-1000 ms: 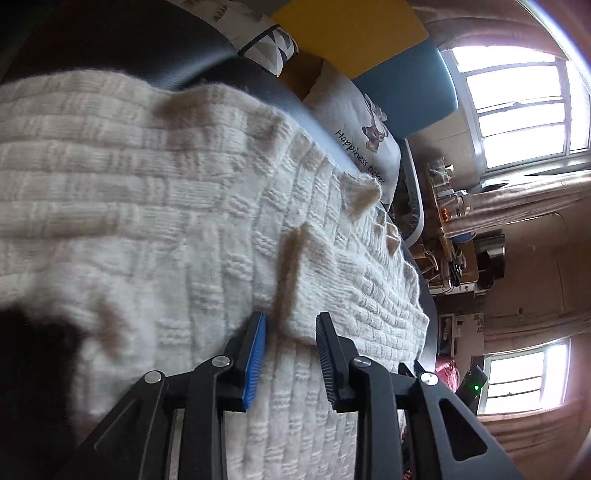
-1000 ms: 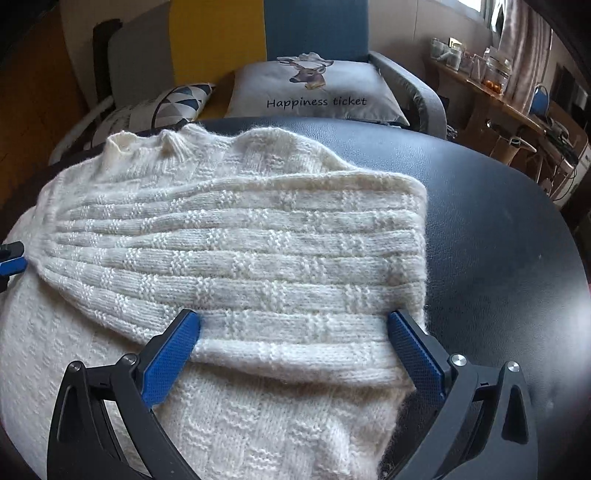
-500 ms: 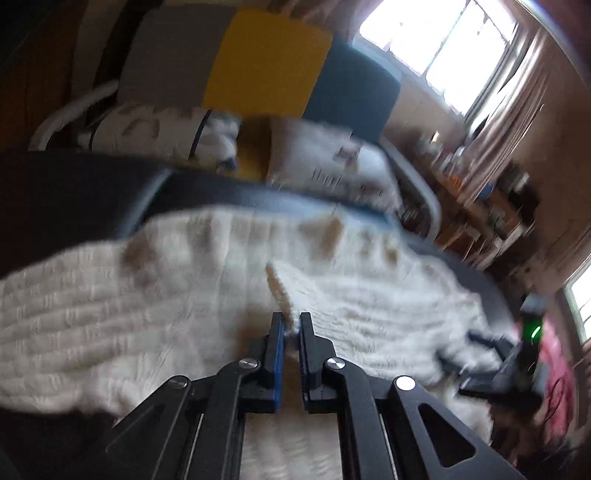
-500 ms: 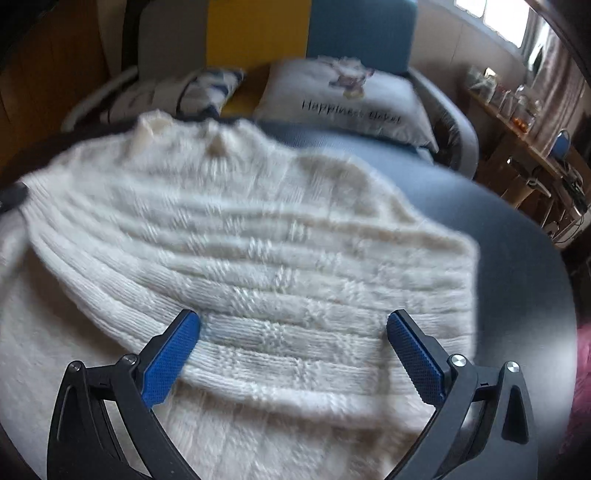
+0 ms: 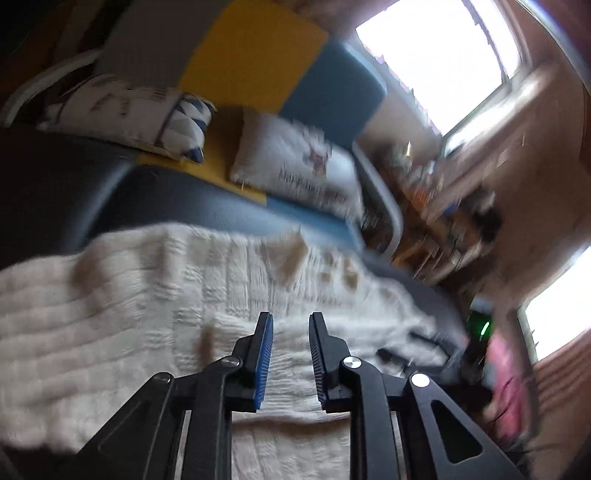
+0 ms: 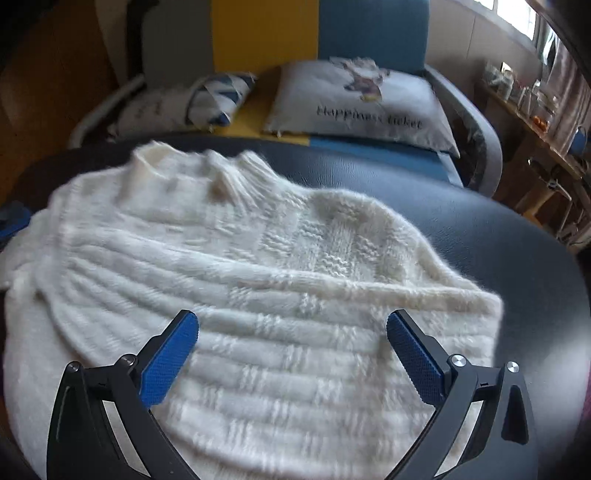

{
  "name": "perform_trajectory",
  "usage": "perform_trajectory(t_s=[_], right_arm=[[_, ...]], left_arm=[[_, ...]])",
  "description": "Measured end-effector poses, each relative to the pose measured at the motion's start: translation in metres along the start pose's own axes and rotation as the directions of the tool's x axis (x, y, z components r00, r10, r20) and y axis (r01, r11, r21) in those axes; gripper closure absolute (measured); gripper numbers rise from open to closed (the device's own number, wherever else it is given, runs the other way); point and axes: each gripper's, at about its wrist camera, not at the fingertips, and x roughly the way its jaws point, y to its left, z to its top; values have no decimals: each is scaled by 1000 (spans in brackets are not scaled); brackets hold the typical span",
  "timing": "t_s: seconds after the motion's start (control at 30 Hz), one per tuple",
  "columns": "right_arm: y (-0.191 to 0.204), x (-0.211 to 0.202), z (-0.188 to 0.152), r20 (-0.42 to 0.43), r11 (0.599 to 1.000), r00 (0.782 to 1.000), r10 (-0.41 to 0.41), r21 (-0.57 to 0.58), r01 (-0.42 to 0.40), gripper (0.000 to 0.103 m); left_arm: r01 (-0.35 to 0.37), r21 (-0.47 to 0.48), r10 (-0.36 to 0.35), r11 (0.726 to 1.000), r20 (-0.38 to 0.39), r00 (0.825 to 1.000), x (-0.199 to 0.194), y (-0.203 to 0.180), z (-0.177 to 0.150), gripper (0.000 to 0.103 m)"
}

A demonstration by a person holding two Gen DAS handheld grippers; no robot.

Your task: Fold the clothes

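The fingers (image 5: 265, 354) of the left gripper (image 5: 291, 321) stand a narrow gap apart and are opening, with nothing pinched between them; only the cream knit sweater (image 5: 122, 317) shows through the gap, lying below on the dark table (image 5: 66, 199). This view is blurred. Beyond the table sit a patterned cushion (image 5: 122, 110) and a white printed cushion (image 5: 299, 173) on a sofa with yellow and blue panels (image 5: 255, 62), under a bright window (image 5: 439, 59).

From the right wrist, the right gripper (image 6: 292, 323) has its blue-padded fingers (image 6: 168, 358) spread wide above the sweater (image 6: 240, 280), gripping nothing. The sweater lies partly folded on the table (image 6: 498, 236), collar toward the sofa (image 6: 266, 33), a sleeve laid across the body. The printed cushion (image 6: 362, 103) rests behind.
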Motion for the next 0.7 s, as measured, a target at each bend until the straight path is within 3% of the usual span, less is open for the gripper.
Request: perform_trajectory(t_s=[0.13,0.27,0.37,0.43,0.5,0.57,0.7], right_arm=[[-3,5,1,39,999,999,-31,45,30,0],[-4,-2,-3,61,999,998,-25,48,22,0],[-1,-18,6,111,1000,994,6,1,-7,0],[3,-14,12,89,999,996,-25,-40,29,0],[3,-1,15,57,997,996,-68,-40,70,0],[-6,10,15,45,999,998,-49,12,49,0],[-13,2,8,67,1000,998,4,6,-4,0]], left_arm=[[-117,51,121,992,-68,990,35,-1,-9,86],[-66,-3,66,998,-38,997,22,-3,1,87],[28,58,-28,998,-2,1000,20,-22,8,87],[83,113,-79,990,-37,996,35,-47,13,87],[63,155,-49,986,-94,994,59,-60,15,87],[-20,150,42,988,-150,988,81,-59,11,90],[34,60,-27,998,-119,992,79,-45,17,91]])
